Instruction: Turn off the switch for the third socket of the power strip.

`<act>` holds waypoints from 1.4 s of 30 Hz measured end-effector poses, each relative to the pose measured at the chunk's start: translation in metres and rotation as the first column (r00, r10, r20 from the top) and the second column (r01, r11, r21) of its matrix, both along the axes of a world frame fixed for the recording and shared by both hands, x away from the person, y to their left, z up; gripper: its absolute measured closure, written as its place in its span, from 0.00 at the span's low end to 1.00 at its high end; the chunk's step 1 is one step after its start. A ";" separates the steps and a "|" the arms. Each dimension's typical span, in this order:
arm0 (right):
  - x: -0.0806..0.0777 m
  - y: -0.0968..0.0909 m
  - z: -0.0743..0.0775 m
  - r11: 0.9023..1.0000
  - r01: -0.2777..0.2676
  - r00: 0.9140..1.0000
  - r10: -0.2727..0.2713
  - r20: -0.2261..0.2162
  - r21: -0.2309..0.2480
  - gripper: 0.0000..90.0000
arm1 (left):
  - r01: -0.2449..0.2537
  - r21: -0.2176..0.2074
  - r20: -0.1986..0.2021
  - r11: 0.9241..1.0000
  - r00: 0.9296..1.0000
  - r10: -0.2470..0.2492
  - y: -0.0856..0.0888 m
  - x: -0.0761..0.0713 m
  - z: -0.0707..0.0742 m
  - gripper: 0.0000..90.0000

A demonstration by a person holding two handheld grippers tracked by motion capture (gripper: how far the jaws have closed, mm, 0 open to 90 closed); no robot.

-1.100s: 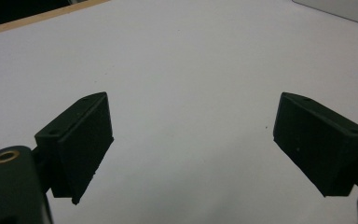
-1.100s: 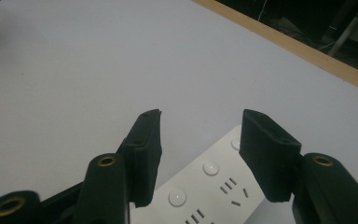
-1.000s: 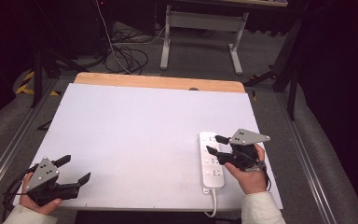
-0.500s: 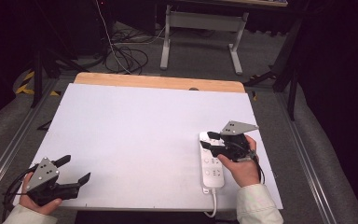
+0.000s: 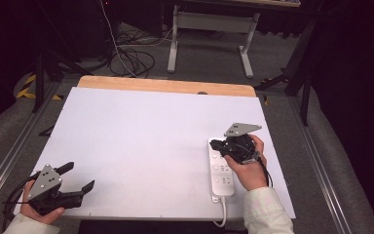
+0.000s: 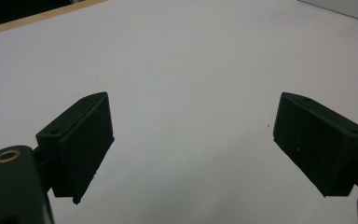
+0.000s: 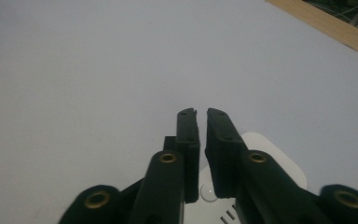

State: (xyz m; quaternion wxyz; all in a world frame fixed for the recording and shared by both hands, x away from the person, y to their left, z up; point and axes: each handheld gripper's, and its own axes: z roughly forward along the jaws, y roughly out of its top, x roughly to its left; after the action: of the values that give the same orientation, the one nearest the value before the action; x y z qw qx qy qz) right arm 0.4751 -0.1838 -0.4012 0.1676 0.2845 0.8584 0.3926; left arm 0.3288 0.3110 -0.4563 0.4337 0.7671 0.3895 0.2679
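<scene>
Right gripper (image 5: 219, 145), jaws nearly closed, empty, over white plastic power strip (image 5: 221, 170) far end; press switch squarely. Left gripper (image 5: 78, 178) wide open, idle.

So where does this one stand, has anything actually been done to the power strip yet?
Nothing looks finished: the power strip lies flat on the white table. In hand: the right gripper, jaws nearly together, sits over the strip's far end. The left gripper waits open at the near corner. Any switching or moving remains.
</scene>
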 end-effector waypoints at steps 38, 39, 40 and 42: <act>0.027 0.014 -0.024 0.964 0.017 0.974 -0.075 -0.212 -0.266 1.00 | -0.012 0.013 0.000 1.000 1.000 0.012 -0.001 0.000 -0.001 0.14; 0.027 0.015 -0.024 0.963 0.018 0.974 -0.078 -0.214 -0.268 1.00 | -0.012 0.011 -0.002 1.000 1.000 0.012 -0.001 0.000 -0.001 0.14; 0.027 0.015 -0.025 0.963 0.016 0.973 -0.077 -0.216 -0.270 1.00 | -0.014 0.013 0.002 1.000 1.000 0.014 -0.001 0.000 0.000 0.14; 0.028 0.015 -0.026 0.961 0.015 0.972 -0.078 -0.220 -0.276 1.00 | -0.014 0.014 0.002 1.000 1.000 0.014 -0.001 0.000 0.000 0.14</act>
State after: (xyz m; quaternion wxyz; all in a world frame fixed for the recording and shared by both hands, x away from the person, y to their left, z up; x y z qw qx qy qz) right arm 0.5029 -0.1684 -0.4271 0.1144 0.3224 0.9107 0.2315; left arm 0.3289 0.3103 -0.4568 0.4269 0.7670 0.3927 0.2742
